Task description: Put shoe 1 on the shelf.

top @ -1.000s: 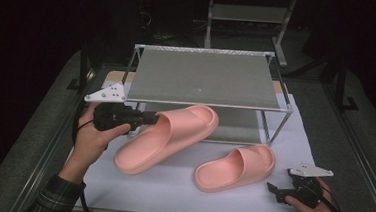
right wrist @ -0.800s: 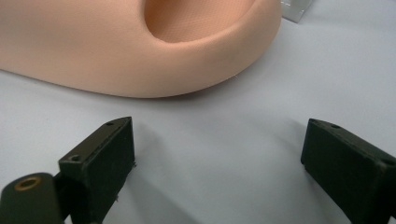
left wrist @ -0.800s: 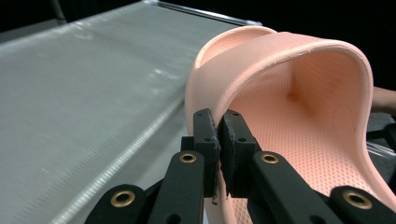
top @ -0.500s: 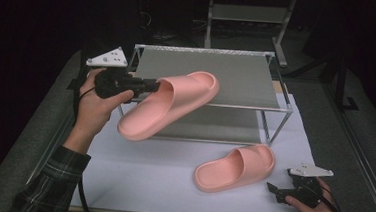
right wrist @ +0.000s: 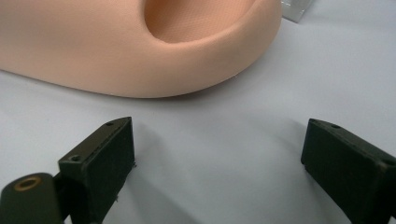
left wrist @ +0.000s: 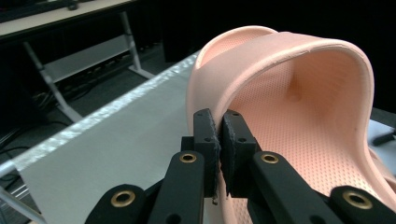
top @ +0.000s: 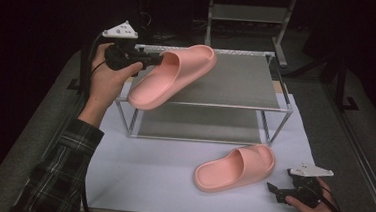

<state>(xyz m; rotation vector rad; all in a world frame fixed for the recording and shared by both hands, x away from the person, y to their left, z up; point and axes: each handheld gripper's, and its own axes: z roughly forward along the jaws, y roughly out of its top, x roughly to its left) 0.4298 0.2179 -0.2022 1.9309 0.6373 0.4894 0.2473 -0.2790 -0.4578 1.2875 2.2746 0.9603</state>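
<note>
My left gripper [top: 155,60] is shut on the strap edge of a pink slide sandal [top: 173,75], holding it in the air above the left end of the metal rack's top shelf [top: 238,79]. In the left gripper view the black pads [left wrist: 205,135] pinch the thin strap rim of the sandal [left wrist: 299,107]. A second pink sandal [top: 236,168] lies on the white table near the front right. My right gripper [top: 275,191] rests just right of it, open, with nothing between its jaws; that sandal [right wrist: 140,42] sits just ahead of its fingertips [right wrist: 100,161].
A two-tier metal rack [top: 275,114] stands at the back of the white table [top: 146,178]. A lower shelf [top: 199,124] sits beneath the top one. Another metal stand [top: 247,15] rises in the dark behind the table.
My left gripper has lifted the sandal off the table and carried it up and back over the rack's top shelf. The right gripper and the other sandal have stayed put.
</note>
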